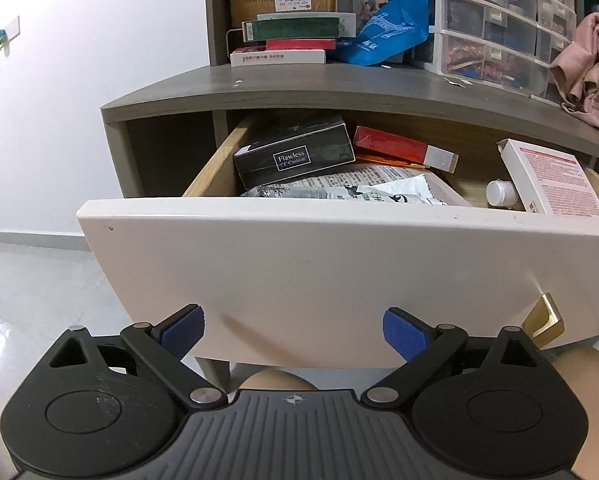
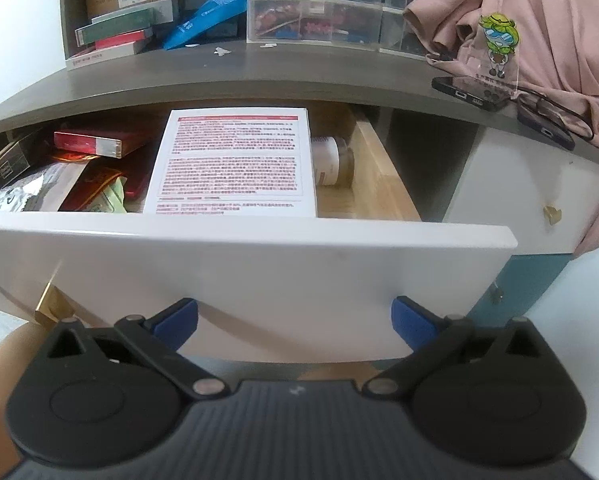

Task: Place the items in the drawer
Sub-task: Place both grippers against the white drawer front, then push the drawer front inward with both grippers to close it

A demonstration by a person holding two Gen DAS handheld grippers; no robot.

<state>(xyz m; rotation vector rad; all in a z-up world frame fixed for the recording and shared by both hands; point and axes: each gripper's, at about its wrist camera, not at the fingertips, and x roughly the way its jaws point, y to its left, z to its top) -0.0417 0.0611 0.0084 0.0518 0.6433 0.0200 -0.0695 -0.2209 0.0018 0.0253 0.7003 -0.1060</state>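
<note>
The drawer (image 1: pixel 339 264) stands pulled out, its white front (image 2: pixel 235 280) facing me. Inside lie a black "Flawless" box (image 1: pixel 295 154), a red box (image 1: pixel 399 148), printed packets (image 1: pixel 359 190), a white pill bottle (image 1: pixel 501 193) and a white box with red print (image 2: pixel 235 164) leaning on the drawer's front edge; that box also shows in the left wrist view (image 1: pixel 555 180). My left gripper (image 1: pixel 293 332) is open and empty in front of the drawer front. My right gripper (image 2: pixel 295 326) is open and empty, also just before the front.
The grey cabinet top (image 1: pixel 339 88) carries stacked boxes (image 1: pixel 283 44), a blue bag (image 1: pixel 391 28), clear organiser drawers (image 1: pixel 495 20), pink cloth (image 2: pixel 539 20), phones (image 2: pixel 469 94) and glasses (image 2: pixel 555 110). A gold handle (image 1: pixel 545 320) sticks out of the drawer front. A closed white drawer (image 2: pixel 531 192) sits right.
</note>
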